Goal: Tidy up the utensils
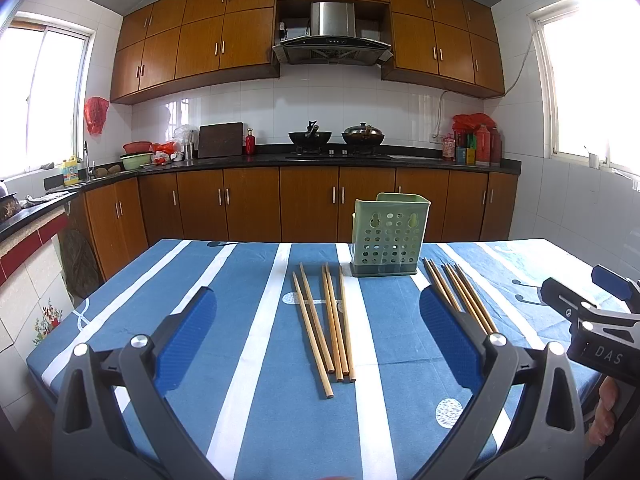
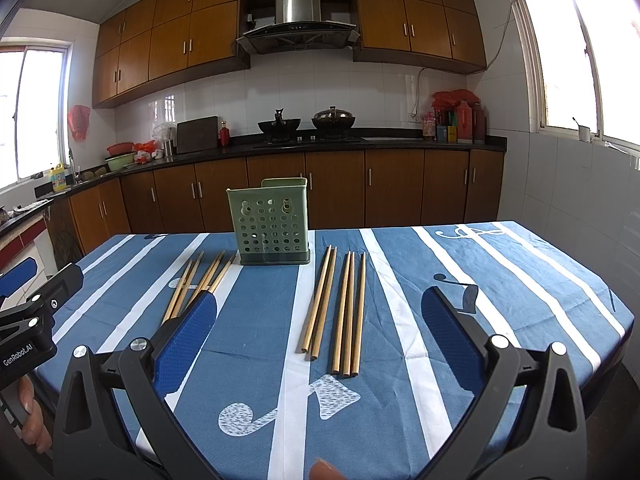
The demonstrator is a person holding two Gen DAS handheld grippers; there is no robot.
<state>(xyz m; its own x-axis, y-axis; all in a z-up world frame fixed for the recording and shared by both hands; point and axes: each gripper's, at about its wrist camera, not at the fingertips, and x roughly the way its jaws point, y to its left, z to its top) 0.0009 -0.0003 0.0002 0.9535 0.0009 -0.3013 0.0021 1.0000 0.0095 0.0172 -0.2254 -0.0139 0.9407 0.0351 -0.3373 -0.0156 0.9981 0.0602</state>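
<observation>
A green perforated utensil holder (image 1: 387,235) stands upright near the table's far edge; it also shows in the right wrist view (image 2: 270,226). Several wooden chopsticks (image 1: 326,322) lie left of the holder, between my left gripper's open fingers. A second bunch of chopsticks (image 1: 460,294) lies right of the holder, partly behind the left gripper's right finger. In the right wrist view this bunch (image 2: 336,308) lies between my open fingers, and the left bunch (image 2: 200,280) lies by the left finger. My left gripper (image 1: 316,332) and right gripper (image 2: 320,332) are open, empty, above the table.
The table carries a blue and white striped cloth (image 1: 240,360). The right gripper's body (image 1: 592,320) shows at the right edge of the left view; the left gripper's body (image 2: 32,320) at the left edge of the right view. Kitchen cabinets and counter (image 1: 320,196) stand behind.
</observation>
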